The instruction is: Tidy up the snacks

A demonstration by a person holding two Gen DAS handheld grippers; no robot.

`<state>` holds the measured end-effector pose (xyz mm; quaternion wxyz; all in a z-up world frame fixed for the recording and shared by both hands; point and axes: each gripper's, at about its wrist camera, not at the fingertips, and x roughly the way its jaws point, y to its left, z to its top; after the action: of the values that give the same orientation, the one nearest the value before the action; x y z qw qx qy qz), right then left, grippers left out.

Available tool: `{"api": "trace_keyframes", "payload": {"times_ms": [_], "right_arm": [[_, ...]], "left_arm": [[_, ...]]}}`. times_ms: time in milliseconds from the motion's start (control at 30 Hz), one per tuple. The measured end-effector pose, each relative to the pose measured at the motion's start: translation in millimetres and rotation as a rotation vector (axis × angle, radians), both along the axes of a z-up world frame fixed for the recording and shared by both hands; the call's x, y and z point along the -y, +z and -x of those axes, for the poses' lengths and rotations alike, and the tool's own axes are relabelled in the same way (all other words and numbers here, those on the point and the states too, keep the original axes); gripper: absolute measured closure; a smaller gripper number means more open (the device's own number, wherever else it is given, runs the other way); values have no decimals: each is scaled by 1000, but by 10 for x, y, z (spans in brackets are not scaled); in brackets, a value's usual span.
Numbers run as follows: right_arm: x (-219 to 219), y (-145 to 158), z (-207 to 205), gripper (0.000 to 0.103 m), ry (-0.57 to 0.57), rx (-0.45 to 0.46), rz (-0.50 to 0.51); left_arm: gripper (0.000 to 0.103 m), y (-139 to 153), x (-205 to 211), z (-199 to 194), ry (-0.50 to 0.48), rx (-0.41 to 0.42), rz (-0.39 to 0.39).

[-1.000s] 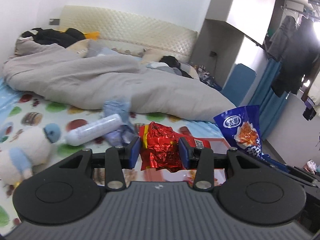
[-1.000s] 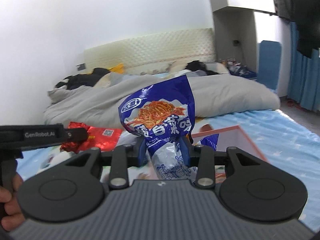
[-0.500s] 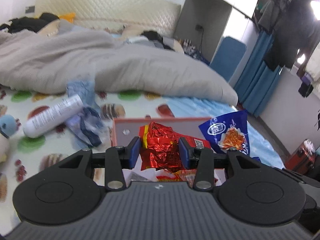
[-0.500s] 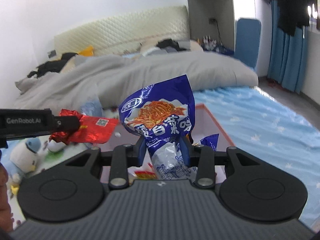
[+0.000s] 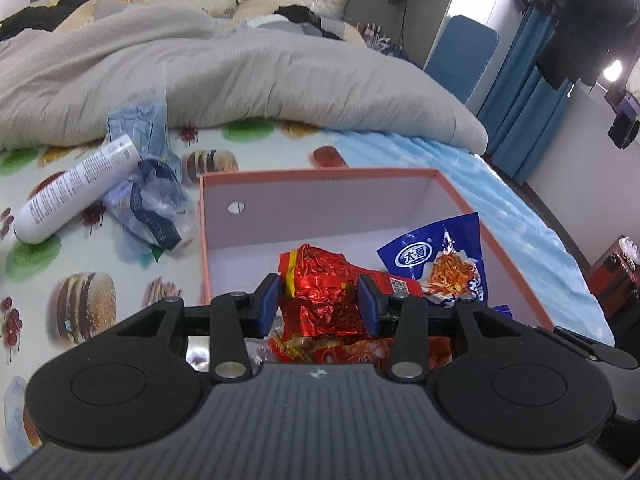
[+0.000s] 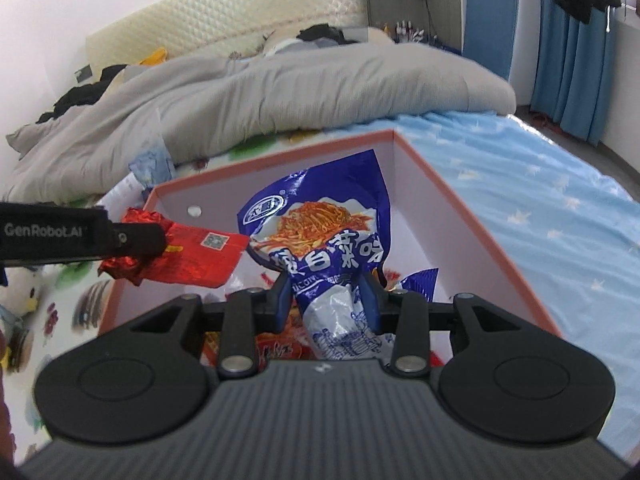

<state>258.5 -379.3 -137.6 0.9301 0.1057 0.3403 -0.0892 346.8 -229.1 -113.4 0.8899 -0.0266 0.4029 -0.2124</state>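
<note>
Currently, your inventory reads two tongs, each gripping one snack. Your left tongs [image 5: 319, 300] are clamped on one crumpled red foil packet [image 5: 320, 292]; your right tongs [image 6: 325, 295] pinch the lower end of one blue noodle-print bag [image 6: 320, 232], which stands upright above the pads. Both snacks are held over one open box [image 5: 320, 200], orange outside and white inside, sitting on the bed. In the box's near end, below your tongs, lie several more red and orange packets [image 5: 344, 350]; their count cannot be told. Left of the box, on the food-print sheet [image 5: 88, 304]: one white tube [image 5: 76, 190] lying on its side, touching one heap of crumpled clear and blue plastic wrapping [image 5: 154, 204]. Beyond the box: one grey duvet [image 5: 240, 68], bunched across the bed. At the right wrist view's left edge, one plush toy [image 6: 22, 294], partly visible.
</note>
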Motion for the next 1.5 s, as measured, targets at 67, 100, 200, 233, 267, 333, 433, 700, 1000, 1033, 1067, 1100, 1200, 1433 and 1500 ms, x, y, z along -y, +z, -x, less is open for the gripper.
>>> {"api": "trace_keyframes", "payload": {"times_ms": [67, 100, 200, 233, 267, 333, 433, 700, 1000, 1033, 1067, 1100, 1200, 1433, 1500], "right_arm": [[-2, -15, 1, 62, -1, -3, -5], [2, -18, 4, 62, -3, -5, -11], [-24, -10, 16, 59, 5, -18, -18], [-16, 3, 21, 53, -3, -16, -23], [-13, 28, 39, 44, -12, -11, -29], [-10, 90, 87, 41, -15, 6, -39], [-17, 236, 174, 41, 0, 37, -46], [-70, 853, 498, 41, 6, 160, -54], [-228, 1452, 945, 41, -2, 281, -18], [-250, 1499, 995, 41, -5, 291, -13], [-270, 1538, 1047, 41, -8, 299, -6], [-282, 1563, 1098, 41, -11, 305, -1], [-332, 1638, 1250, 41, -16, 325, 4], [-433, 1695, 1559, 41, -42, 346, 24], [-460, 1681, 1643, 41, -45, 350, 28]], "left_arm": [[55, -32, -21, -4, 2, -6, 5], [55, -27, -31, 3, 7, -5, 5], [38, 20, -71, 7, 28, -6, 5], [36, 55, -93, 24, 30, 2, 11], [35, 93, -113, 41, 30, 14, 13], [35, 194, -146, 93, 30, 30, 8], [35, 374, -203, 190, 24, 58, 15], [35, 1065, -420, 578, 5, 149, 59], [35, 1690, -696, 1087, -17, 230, 87], [35, 1738, -724, 1145, -23, 236, 94], [35, 1780, -748, 1205, -29, 242, 99], [35, 1810, -764, 1263, -34, 247, 103], [35, 1876, -811, 1428, -53, 264, 104], [35, 1925, -906, 1768, -93, 278, 126], [35, 1932, -925, 1860, -101, 289, 121]]}}
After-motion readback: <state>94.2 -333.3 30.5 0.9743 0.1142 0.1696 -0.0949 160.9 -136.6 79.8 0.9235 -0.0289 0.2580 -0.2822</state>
